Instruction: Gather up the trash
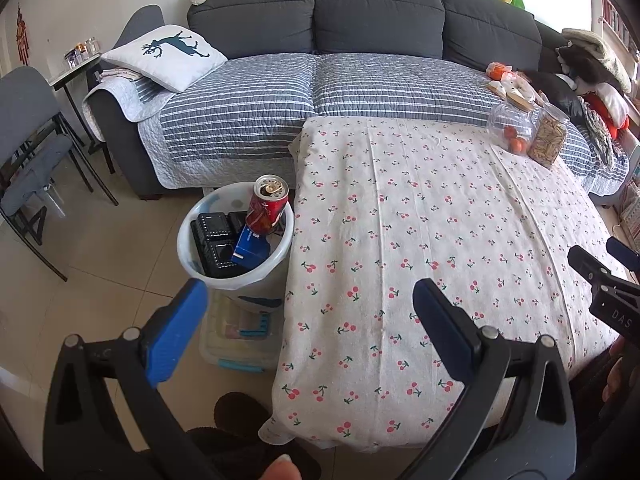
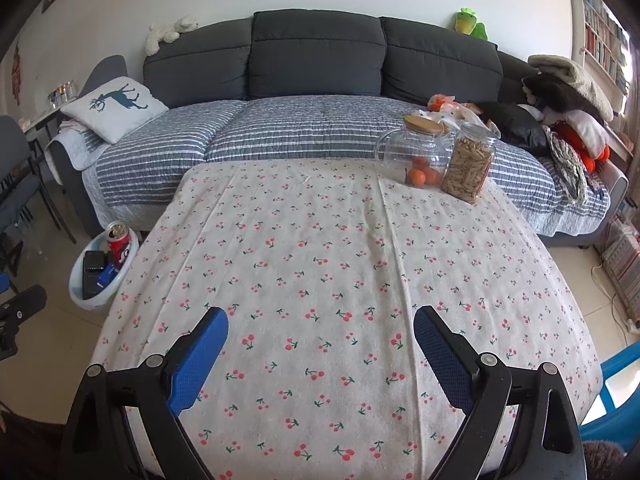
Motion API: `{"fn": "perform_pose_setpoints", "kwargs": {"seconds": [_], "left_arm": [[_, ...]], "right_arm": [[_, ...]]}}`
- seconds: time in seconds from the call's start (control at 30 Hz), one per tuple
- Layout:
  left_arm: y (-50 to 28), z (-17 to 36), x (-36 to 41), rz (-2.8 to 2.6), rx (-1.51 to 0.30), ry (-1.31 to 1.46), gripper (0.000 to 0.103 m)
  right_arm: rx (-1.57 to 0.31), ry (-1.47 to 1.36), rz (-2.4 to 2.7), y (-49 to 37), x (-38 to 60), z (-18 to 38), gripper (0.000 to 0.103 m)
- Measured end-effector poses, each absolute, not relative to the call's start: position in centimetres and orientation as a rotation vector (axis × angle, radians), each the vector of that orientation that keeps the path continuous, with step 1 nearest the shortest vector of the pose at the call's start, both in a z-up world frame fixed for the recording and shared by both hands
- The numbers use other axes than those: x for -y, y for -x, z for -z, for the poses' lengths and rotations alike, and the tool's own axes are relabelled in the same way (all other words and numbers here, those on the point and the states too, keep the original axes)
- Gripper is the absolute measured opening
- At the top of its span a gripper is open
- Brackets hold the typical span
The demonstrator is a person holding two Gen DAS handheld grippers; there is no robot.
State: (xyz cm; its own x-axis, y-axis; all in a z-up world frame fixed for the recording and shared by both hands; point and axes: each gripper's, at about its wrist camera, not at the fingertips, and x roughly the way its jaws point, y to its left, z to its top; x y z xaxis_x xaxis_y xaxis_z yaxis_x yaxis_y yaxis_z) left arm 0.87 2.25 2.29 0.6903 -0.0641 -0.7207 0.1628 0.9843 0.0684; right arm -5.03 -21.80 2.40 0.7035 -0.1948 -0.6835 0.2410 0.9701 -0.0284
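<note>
1. The left tool (image 1: 308, 292) hangs wide open and empty over the near left edge of the table (image 1: 440, 216), one blue pad above the floor, the other above the cherry-print cloth.
2. The right tool (image 2: 320, 320) is also spread wide with nothing between its pads, poised over the near middle of the table.
3. The collected trash sits in a pale plastic bin (image 1: 188, 240) on the floor, just left of the table and in front of the grey sofa (image 1: 376, 12). A crushed red soda can (image 1: 267, 208) stands upright against the bin's far rim, beside a blue carton (image 1: 250, 248) and black plastic trays (image 1: 212, 240).
4. No loose trash shows on the cloth. Only two clear jars remain at the far right corner: a jar of oranges (image 2: 416, 156) with a wooden lid and a jar of biscuit sticks (image 2: 468, 168), touching each other.
5. The job looks close to finished, judging by the bare cloth.
6. Risk: the can stands high, its top above the rim, so a nudge from the left tool or another item dropped in could tip it onto the floor.
7. Risk: a sweep toward the far right could mistake the jars for trash or knock them off the table's edge.
</note>
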Motion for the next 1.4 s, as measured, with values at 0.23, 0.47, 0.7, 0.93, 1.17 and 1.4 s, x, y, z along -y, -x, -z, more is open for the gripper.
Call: {"fn": "perform_pose_setpoints", "kwargs": {"seconds": [0.23, 0.47, 0.7, 0.93, 1.17, 1.4], "left_arm": [[-0.85, -2.19, -2.23, 0.125, -0.799, -0.132, 0.102], [-0.95, -2.04, -2.35, 0.121, -0.808, -0.130, 0.102], [-0.89, -2.06, -2.39, 0.121, -0.809, -0.129, 0.102], [-0.90, -1.92, -2.42, 0.111, -0.819, -0.136, 0.102], [-0.98, -1.80, -2.46, 0.110, -0.835, -0.136, 0.102], [-1.10, -1.86, -2.49, 0.105, -0.838, -0.135, 0.102]], "right_arm": [[-0.764, -0.067, 0.238, 4.99, 21.72, -1.99, 0.095], [-0.761, -0.072, 0.236, 4.98, 21.72, -1.99, 0.095], [-0.760, -0.069, 0.231, 4.90, 21.53, -2.12, 0.095], [-0.758, -0.067, 0.234, 4.87, 21.50, -2.11, 0.095], [-0.759, -0.066, 0.238, 4.91, 21.53, -2.11, 0.095], [-0.763, -0.064, 0.239, 4.90, 21.54, -1.99, 0.095]]}}
